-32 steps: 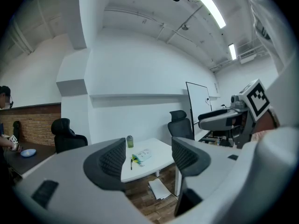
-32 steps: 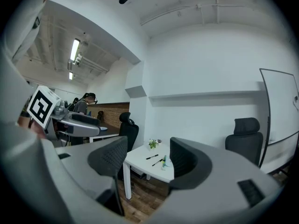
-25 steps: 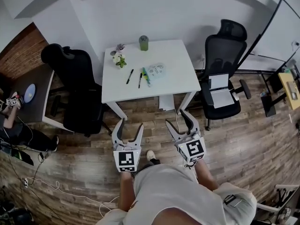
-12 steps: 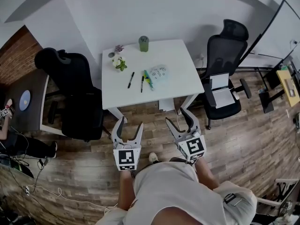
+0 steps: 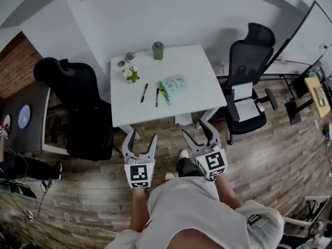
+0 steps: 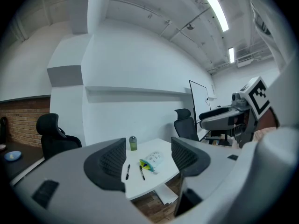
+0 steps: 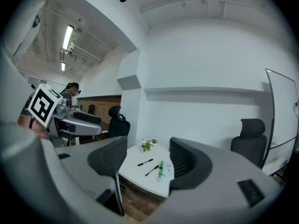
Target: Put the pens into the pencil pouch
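white table [image 5: 192, 66], two pens [image 5: 143, 92] beside pencil pouch [image 5: 176, 83], left tool [image 5: 143, 136] and right tool [image 5: 194, 128] both open, empty

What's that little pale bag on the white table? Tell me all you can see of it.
The pencil pouch is a small, soft-looking pale bag with faint print, lying flat near the middle of the white table. A green and yellow strip runs along its left edge; trim or a separate thing, too small to tell. Two black pens lie apart from it, to its left. The left gripper and the right gripper, both open, are short of the table.
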Tool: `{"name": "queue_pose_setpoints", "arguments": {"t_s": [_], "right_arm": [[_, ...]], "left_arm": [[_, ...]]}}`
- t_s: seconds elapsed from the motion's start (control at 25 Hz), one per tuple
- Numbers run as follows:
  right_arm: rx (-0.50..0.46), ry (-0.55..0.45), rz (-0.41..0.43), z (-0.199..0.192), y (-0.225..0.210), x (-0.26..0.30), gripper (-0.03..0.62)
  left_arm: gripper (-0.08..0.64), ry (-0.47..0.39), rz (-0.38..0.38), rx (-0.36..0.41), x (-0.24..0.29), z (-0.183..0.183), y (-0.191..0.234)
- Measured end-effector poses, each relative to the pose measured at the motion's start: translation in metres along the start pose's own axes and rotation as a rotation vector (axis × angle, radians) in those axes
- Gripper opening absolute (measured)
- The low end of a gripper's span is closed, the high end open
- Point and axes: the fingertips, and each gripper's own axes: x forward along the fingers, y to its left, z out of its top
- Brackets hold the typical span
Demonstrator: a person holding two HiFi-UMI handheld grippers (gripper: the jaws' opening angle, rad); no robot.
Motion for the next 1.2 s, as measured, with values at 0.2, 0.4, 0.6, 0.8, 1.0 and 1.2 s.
{"name": "queue_pose_setpoints", "arguments": {"t_s": [0.2, 0.4, 0.6, 0.8, 1.0, 1.2], "right_arm": [[0.016, 0.001, 0.001, -0.003, -0.015, 0.020, 0.279], [0.021, 0.000, 0.016, -0.006, -0.033, 0.048, 0.279], [0.027, 0.001, 0.031, -0.007, -0.052, 0.080, 0.281], [0.031, 0.008, 0.050, -0.005, -0.077, 0.109, 0.281], [0.031, 0.004, 0.078, -0.003, -0.100, 0.135, 0.281], [0.034, -0.002, 0.108, -0.002, -0.121, 0.159, 0.281]], "left_arm": [[0.299, 0.001, -0.001, 0.007, 0.025, 0.002, 0.007], [0.299, 0.010, 0.013, 0.007, 0.052, 0.001, 0.017], [0.299, 0.025, 0.028, 0.012, 0.084, 0.000, 0.031], [0.299, 0.034, 0.049, 0.010, 0.117, 0.006, 0.042], [0.299, 0.045, 0.078, 0.009, 0.146, 0.010, 0.048], [0.298, 0.055, 0.104, 0.014, 0.173, 0.014, 0.052]]}}
